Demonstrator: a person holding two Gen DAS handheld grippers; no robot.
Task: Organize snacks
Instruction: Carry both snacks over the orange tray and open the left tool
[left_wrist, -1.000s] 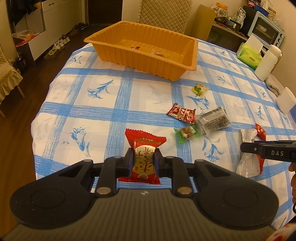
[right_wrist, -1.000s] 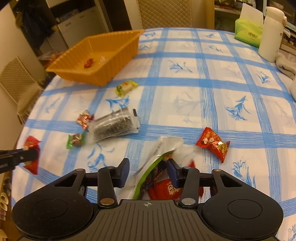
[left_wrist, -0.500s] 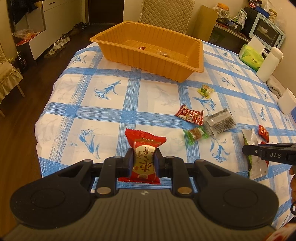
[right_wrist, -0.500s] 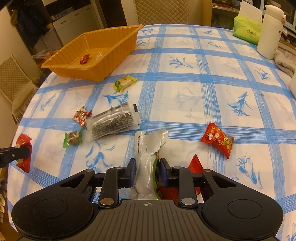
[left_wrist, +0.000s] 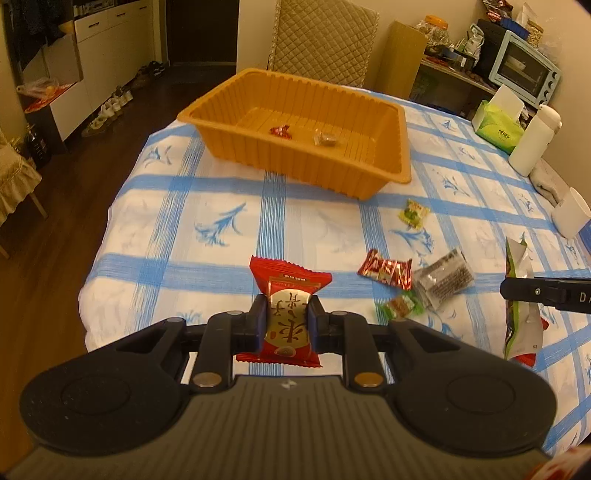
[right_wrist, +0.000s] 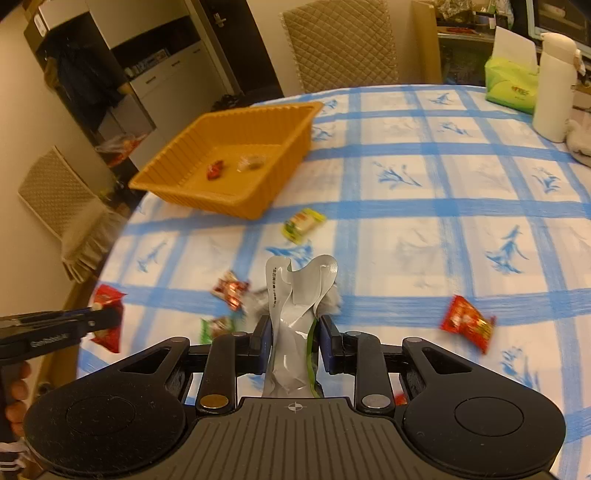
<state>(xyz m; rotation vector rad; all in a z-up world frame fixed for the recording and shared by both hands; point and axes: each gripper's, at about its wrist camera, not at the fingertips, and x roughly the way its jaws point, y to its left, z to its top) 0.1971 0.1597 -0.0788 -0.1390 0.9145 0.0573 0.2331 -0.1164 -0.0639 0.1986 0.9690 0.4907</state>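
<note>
We hold two snacks | left gripper (left_wrist: 287, 320) clamped on red foil packet (left_wrist: 287, 314) | right gripper (right_wrist: 294, 343) just closed on silver-green crinkled pouch (right_wrist: 295, 314), lifted off table | next: orange ribbed plastic tray (left_wrist: 369, 177), two candies inside.

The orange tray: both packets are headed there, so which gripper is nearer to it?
Left, narrowly. The left gripper, holding the red packet, faces the orange tray almost straight on; the right gripper, holding the silver packet, sits farther out to the tray's right.

open bench (left_wrist: 303, 218) lies before the tray (left_wrist: 295, 155); loose snacks (left_wrist: 413, 284) clutter the right, seemingly low.
</note>
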